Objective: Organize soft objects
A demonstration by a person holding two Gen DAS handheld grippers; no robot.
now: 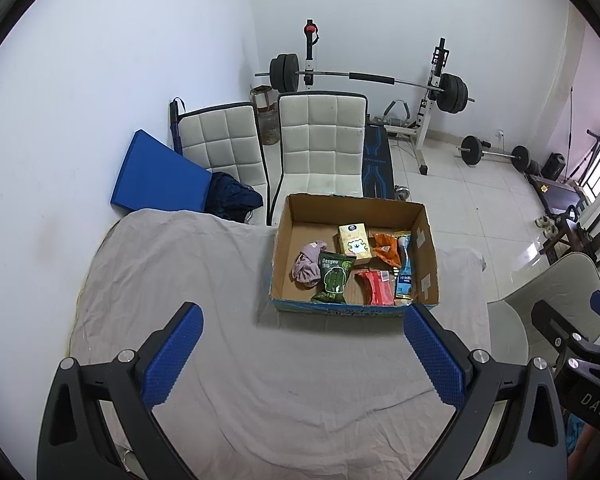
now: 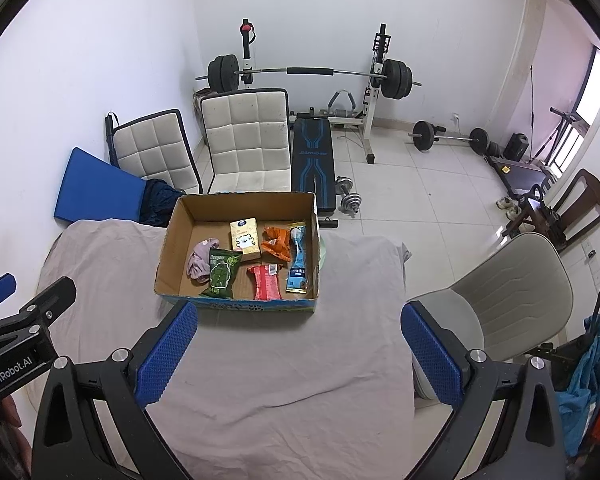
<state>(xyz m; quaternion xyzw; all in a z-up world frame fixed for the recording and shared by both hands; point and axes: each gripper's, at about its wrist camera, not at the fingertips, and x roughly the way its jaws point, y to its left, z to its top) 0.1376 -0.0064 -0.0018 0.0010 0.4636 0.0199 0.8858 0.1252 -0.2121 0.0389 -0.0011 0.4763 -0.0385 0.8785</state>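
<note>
Both the left hand-held gripper [image 1: 302, 350] and the right hand-held gripper [image 2: 300, 348] hang wide open and empty over the grey cloth-covered surface [image 1: 228, 360], while beyond them the open brown cardboard box [image 1: 428, 240] already holds the pink crumpled cloth [image 1: 306, 266] and soft snack packets [image 1: 334, 278], which fits either unpacking or finished packing.

A home room used as a gym: barbell [image 2: 308, 73] on its rack at the far wall, weight bench [image 2: 313, 160], dumbbell [image 2: 347, 199] on white floor tiles, padded chairs [image 2: 247, 140].
</note>
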